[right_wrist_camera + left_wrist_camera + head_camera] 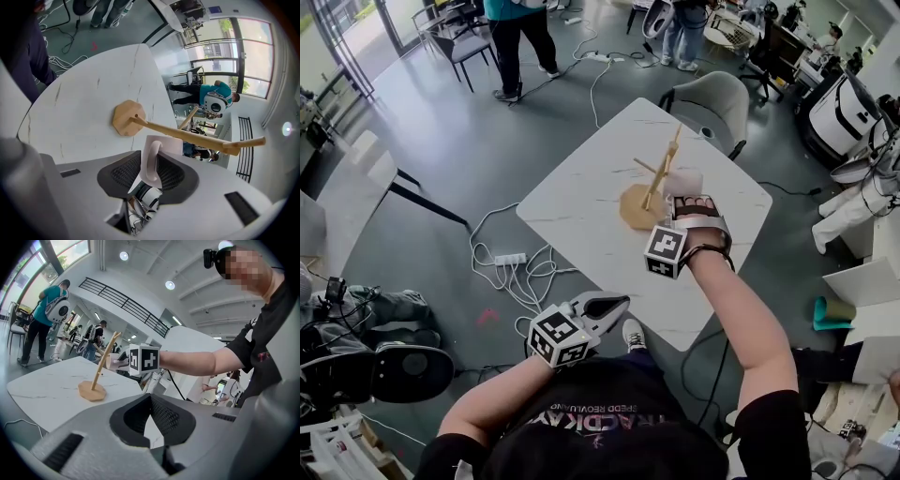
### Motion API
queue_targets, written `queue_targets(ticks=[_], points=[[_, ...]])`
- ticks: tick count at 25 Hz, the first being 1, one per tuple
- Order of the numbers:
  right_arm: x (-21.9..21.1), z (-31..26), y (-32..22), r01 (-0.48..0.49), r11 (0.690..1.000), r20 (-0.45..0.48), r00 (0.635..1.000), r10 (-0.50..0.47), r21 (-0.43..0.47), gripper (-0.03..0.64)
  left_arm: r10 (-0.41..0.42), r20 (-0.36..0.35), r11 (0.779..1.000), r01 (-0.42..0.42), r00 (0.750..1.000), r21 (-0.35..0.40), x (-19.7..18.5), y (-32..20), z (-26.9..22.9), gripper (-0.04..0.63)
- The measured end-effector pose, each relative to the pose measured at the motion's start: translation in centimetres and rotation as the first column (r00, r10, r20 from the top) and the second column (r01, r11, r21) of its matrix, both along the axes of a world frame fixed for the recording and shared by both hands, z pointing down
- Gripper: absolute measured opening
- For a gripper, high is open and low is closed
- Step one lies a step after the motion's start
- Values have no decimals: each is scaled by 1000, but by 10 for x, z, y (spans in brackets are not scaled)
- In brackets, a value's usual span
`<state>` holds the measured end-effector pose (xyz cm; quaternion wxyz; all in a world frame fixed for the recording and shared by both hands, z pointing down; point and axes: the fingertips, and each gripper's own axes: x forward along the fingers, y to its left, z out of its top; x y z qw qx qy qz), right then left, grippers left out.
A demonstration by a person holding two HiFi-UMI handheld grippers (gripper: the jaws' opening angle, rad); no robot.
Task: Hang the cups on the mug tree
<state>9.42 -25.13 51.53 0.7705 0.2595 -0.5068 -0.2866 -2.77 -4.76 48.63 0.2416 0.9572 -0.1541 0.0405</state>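
A wooden mug tree stands on a round base near the far right of the white table. A pale cup sits right beside its stem, at the tips of my right gripper. In the right gripper view the cup's handle stands between the jaws of the right gripper, which are parted a little wider than it; the cup body rests against the stem. Whether it hangs from a peg I cannot tell. My left gripper is shut and empty, held off the table's near edge by my body.
A grey chair stands behind the table. A power strip with white cables lies on the floor to the left. People stand at the far side of the room. Boxes and gear crowd the right side.
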Motion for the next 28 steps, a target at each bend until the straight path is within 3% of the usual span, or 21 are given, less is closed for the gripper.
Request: queue_targets(ticks=[14, 18, 24, 28], points=[[-3, -6, 15, 9, 1000, 54, 998, -10, 20, 149, 23, 3, 1000, -23, 1000, -3, 3, 7, -6, -3], [-8, -4, 10, 31, 999, 31, 999, -32, 19, 149, 36, 4, 999, -36, 999, -3, 6, 9, -3, -3], [-13, -7, 19, 36, 999, 81, 996, -39, 32, 149, 38, 8, 999, -38, 999, 2, 5, 9, -4, -3], [-26, -14, 29, 47, 996, 197, 979, -60, 69, 149, 36, 9, 999, -36, 999, 1, 5, 7, -1, -3]])
